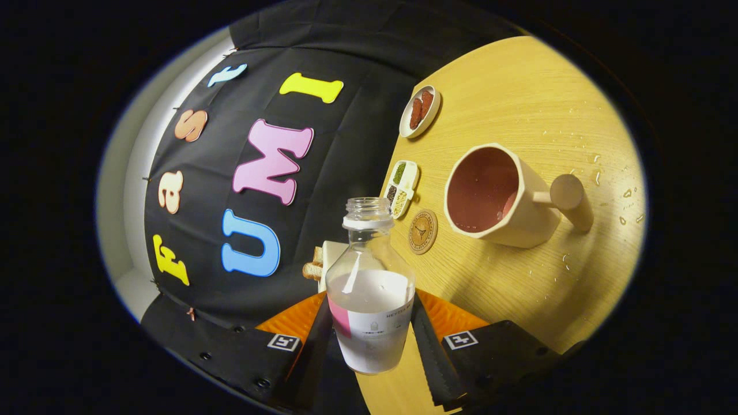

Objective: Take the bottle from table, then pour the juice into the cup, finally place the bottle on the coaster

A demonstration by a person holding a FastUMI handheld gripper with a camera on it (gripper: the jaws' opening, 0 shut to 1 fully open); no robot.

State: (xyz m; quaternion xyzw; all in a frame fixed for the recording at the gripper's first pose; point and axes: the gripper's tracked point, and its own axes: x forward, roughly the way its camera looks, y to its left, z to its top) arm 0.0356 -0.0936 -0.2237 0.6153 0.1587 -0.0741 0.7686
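Note:
A clear bottle (371, 288) with no cap and a white label is held between the two fingers of my gripper (372, 331), which is shut on it. The view is rolled strongly, so the table (536, 104) slants. There is clear liquid in the bottle's lower part. Beyond the bottle's mouth stands a cream cup (496, 196) with a pinkish inside and a round wooden handle. A round brown coaster (423, 231) lies on the table between the bottle's neck and the cup.
A small divided dish (402, 187) with green and dark grains sits by the coaster, and an oval dish (420, 111) with red-brown pieces lies farther off. A white holder with bread slices (322, 262) shows behind the bottle. Water droplets (625, 202) dot the wood past the cup.

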